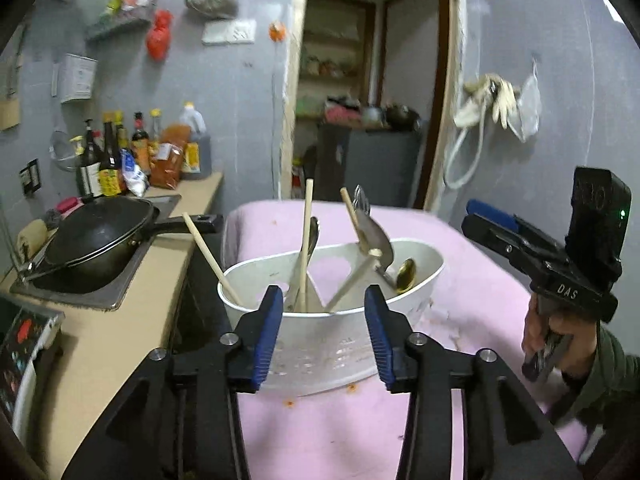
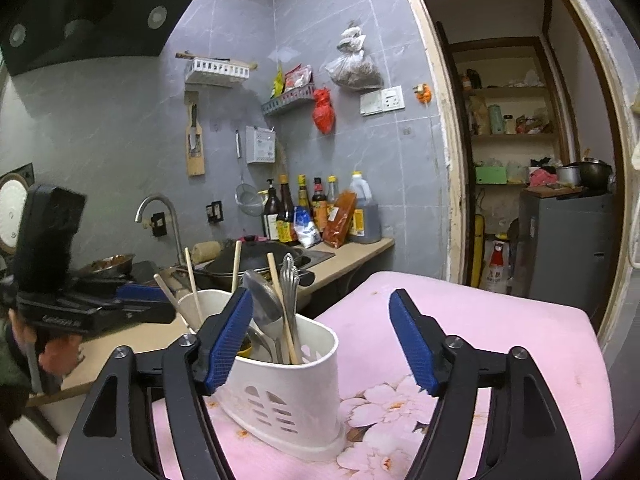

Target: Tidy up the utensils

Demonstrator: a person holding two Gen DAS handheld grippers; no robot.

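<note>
Left tongs [image 1: 320, 334]: in the left wrist view I see my blue pads standing partly apart at the bottom centre of the frame, with nothing gripped; the near wall of the holder shows in the gap behind them, and the pads do not press on it.
Right tongs [image 2: 322, 342]: in the right wrist view my pads stand wide apart and hold nothing; the left pad overlaps the holder's near end in the picture, and I cannot tell whether it touches.
Holder [image 1: 332, 336]: a white plastic utensil holder with slotted walls, standing upright on the pink cloth, lower centre in both views.
Chopsticks [image 1: 307, 240]: several wooden sticks lean out of the holder at different angles; one [image 1: 210, 258] sits in the left end compartment.
Spoons [image 1: 374, 236]: metal spoons stand in the holder, and a brass-coloured one [image 1: 406, 276] lies against its right rim.
Cloth [image 2: 500, 340]: pink with a white flower print, covering the desk.
Counter [image 1: 116, 328]: a beige worktop at the left of the frame, carrying a black pan [image 1: 100, 240] and a row of bottles [image 1: 120, 156] against the grey tiled wall.
Person: a hand [image 1: 552, 336] in a green sleeve grips the other handle at the right edge of the left wrist view.
</note>
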